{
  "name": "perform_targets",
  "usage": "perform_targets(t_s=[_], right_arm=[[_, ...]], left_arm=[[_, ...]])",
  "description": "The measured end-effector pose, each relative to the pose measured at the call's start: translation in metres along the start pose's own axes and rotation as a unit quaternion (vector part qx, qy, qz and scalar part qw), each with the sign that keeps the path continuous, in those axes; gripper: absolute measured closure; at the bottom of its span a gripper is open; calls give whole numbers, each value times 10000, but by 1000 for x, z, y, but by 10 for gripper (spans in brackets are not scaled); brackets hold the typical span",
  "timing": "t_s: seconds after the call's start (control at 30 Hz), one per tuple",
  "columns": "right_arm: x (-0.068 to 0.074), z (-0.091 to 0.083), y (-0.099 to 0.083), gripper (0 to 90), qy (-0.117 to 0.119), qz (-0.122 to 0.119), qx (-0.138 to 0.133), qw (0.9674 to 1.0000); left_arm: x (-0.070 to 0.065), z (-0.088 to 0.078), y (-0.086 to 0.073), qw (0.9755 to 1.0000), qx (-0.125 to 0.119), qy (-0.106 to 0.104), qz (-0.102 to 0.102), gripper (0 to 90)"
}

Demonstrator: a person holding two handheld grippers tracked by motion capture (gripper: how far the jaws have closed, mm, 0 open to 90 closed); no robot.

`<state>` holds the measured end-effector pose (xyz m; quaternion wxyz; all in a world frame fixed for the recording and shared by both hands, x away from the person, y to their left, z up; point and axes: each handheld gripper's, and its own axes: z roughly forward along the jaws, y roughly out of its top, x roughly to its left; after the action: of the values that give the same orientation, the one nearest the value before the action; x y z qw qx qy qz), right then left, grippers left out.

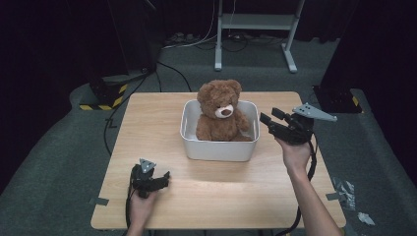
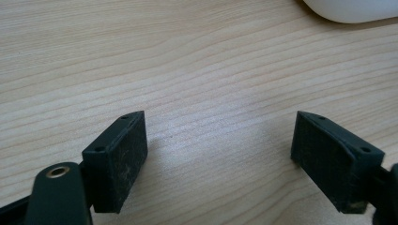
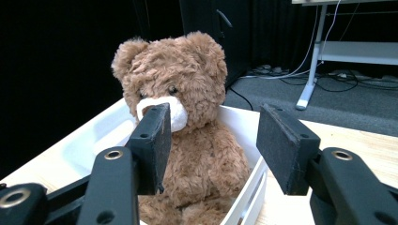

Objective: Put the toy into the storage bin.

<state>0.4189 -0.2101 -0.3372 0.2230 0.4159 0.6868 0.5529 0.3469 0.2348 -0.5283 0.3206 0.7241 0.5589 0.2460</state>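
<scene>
A brown teddy bear sits upright in a white plastic bin at the middle of the wooden table. My right gripper hovers just right of the bin, pointing left at the bear, jaws open and apart from it. In the right gripper view the bear sits beyond my right gripper, inside the bin, with nothing between the pads. My left gripper rests low near the table's front left, open. In the left gripper view my left gripper shows only bare wood between its pads.
A corner of the bin shows at the top right of the left gripper view. A metal stand and cables are on the floor beyond the table. Black-and-yellow striped bases flank the far corners.
</scene>
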Motion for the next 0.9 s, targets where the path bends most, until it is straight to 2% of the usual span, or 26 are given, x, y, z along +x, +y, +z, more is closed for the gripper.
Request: perform_targets(t_s=[0.5, 0.9], right_arm=[[-11, -25, -12, 456, -40, 153, -105, 9998], [-17, -37, -19, 457, -53, 233, -137, 9996]], left_arm=[[0, 0, 0, 10000, -4, -4, 1, 188], [0, 0, 0, 10000, -3, -3, 3, 188]])
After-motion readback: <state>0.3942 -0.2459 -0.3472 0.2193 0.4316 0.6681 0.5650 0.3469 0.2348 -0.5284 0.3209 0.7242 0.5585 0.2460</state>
